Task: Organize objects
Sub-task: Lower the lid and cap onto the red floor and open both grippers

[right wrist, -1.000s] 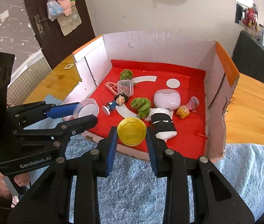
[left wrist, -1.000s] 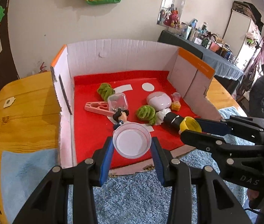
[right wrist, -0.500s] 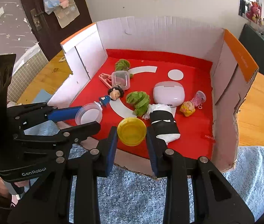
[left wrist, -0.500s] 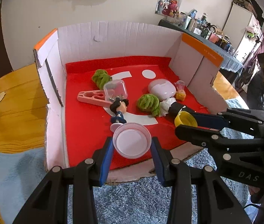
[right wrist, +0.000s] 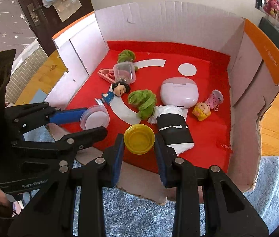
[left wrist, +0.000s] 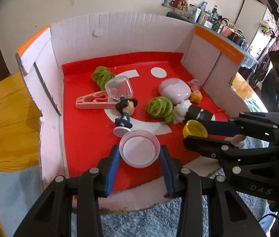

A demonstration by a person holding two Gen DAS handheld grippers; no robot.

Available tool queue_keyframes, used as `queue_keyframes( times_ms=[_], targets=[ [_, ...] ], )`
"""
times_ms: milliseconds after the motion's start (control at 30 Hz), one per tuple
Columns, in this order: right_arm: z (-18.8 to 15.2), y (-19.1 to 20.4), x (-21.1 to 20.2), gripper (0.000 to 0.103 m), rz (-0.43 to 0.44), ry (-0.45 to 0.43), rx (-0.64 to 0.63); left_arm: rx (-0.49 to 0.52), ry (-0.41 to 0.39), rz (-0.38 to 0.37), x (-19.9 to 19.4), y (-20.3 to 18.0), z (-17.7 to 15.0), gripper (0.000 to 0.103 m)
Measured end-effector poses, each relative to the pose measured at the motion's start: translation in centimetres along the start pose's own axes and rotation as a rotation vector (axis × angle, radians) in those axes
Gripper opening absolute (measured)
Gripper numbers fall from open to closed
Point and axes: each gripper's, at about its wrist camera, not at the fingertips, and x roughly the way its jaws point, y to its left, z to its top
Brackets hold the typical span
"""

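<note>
My left gripper [left wrist: 139, 154] is shut on a clear round plastic tub [left wrist: 139, 148], held over the front of the red-floored cardboard box [left wrist: 84, 130]; the tub also shows in the right wrist view [right wrist: 94, 117]. My right gripper [right wrist: 139, 144] is shut on a yellow round lid [right wrist: 139, 138], also over the box front, seen from the side in the left wrist view [left wrist: 195, 128]. The two grippers are side by side, the left one left of the right one.
Inside the box lie a small doll figure [left wrist: 125, 110], a pink clip [left wrist: 92, 103], a clear square case [left wrist: 119, 87], two green fuzzy balls [left wrist: 160, 108], a pink earbud case [left wrist: 174, 90], a black-and-white roll [right wrist: 172, 129] and a yellow-headed toy [right wrist: 202, 110]. Cardboard walls stand on three sides.
Both grippers have moved forward into the box with their loads; the box contents look nearer and larger. The holds have not changed.
</note>
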Motion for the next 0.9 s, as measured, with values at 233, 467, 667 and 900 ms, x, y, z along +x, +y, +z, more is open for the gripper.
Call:
queue_keyframes(
  times_ms=[233,467,667,900],
  targets=[
    [0.2,-1.2,0.2,0.029,-0.041,0.002,0.02,-0.02,-0.005,0.013,0.5,0.6,0.6,0.042],
    [0.3,-1.9,0.6,0.029,-0.082,0.003,0.031,-0.018,-0.013,0.046,1.0,0.8,0.8,0.042],
    [0.2,-1.3,0.7,0.029,-0.118,0.001,0.002,-0.018,-0.017,0.06,1.1,0.8,0.7,0.042],
    [-0.1,-1.7,0.3,0.029,-0.108,-0.012,0.015,-0.023,-0.02,0.061,1.1,0.9,0.7,0.042]
  ],
)
